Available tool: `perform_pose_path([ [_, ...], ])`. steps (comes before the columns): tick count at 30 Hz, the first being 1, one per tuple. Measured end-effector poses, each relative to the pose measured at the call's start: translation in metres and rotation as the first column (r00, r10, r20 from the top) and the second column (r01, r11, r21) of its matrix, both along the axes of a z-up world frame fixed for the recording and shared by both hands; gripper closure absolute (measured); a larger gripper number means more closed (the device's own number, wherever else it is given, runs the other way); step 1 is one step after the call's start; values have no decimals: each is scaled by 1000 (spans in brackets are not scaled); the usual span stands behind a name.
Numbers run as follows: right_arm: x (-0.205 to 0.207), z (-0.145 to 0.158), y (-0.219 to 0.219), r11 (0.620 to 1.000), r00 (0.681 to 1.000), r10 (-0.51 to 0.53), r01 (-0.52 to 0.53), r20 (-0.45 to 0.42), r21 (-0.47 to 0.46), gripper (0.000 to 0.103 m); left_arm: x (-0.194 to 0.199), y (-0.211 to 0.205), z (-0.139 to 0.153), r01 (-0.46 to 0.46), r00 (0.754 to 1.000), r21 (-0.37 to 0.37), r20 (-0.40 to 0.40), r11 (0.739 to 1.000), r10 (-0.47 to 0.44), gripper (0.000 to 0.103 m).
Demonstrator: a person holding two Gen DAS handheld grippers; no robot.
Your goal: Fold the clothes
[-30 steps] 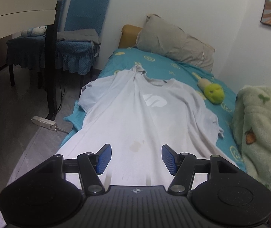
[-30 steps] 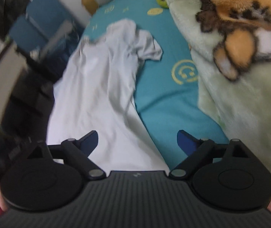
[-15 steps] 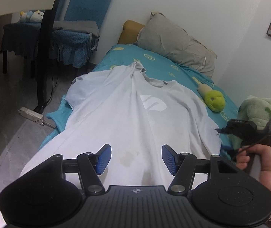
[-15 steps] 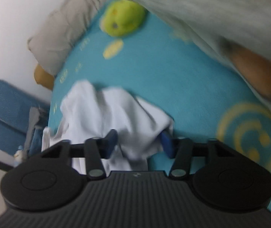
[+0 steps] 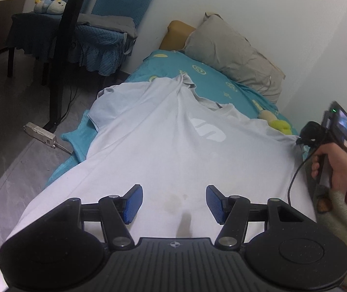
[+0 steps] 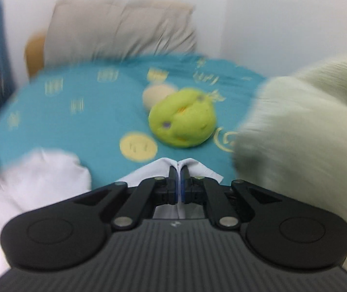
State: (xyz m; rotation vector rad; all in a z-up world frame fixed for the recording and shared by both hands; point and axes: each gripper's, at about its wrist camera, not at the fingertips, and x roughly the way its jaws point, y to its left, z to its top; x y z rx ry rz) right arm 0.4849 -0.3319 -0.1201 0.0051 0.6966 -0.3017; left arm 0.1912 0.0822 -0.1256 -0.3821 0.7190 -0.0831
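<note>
Left wrist view: white T-shirt (image 5: 163, 146) spread flat on bed (image 5: 197, 73), no fold visible.
Right gripper (image 6: 178, 170) pinches its sleeve (image 6: 193, 166); left gripper (image 5: 173, 203) gapes empty above the hem.

No words, brand names or numbers can be read in either view. The white T-shirt (image 5: 173, 146) carries a white chest mark (image 5: 207, 131) of two slanted curved bars (a logo without letters), and the teal bedsheet (image 6: 76, 112) is printed with yellow smiley faces (image 6: 138, 147) and small yellow marks too blurred to read. A tiny compass-like emblem (image 5: 174, 244) sits on the black body of the left gripper (image 5: 174, 204).
</note>
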Motion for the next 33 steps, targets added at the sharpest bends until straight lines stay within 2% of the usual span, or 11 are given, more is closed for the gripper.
perform_pose_path([
  [1,10,-7,1,1000,999,13,-14,-40,-22,97,2,-2,-2,3,1000,9,-5,1000,-3,43],
  [3,18,-19,-2,999,996,39,-38,-76,18,93,6,-4,-6,8,1000,23,-14,1000,-8,43],
  [4,18,-25,-4,998,995,51,-48,-88,38,85,8,-6,-8,11,1000,27,-16,1000,-11,43],
  [6,15,-31,-4,993,994,75,-67,-84,93,24,10,-7,-10,16,1000,39,-19,999,-15,43],
  [7,7,-29,-5,989,995,84,-76,-56,126,15,12,-7,-11,18,1000,45,-21,999,-17,43],
  [13,-73,4,-4,940,990,135,-141,40,310,13,5,-13,-6,58,998,80,8,995,-59,42],
  [21,-244,76,10,880,975,181,-221,132,421,13,-25,-36,13,201,974,117,86,973,-211,41],
  [24,-309,101,9,862,957,168,-260,238,435,13,-40,-48,19,297,946,85,111,951,-306,41],
  [27,-367,108,-1,856,934,121,-270,338,441,13,-54,-66,21,395,908,79,117,915,-402,41],
  [30,-395,102,-12,869,931,95,-250,352,427,13,-67,-91,21,509,851,58,112,859,-513,41],
  [33,-397,97,-26,877,935,76,-227,345,423,13,-79,-121,16,611,787,20,94,792,-610,43],
])
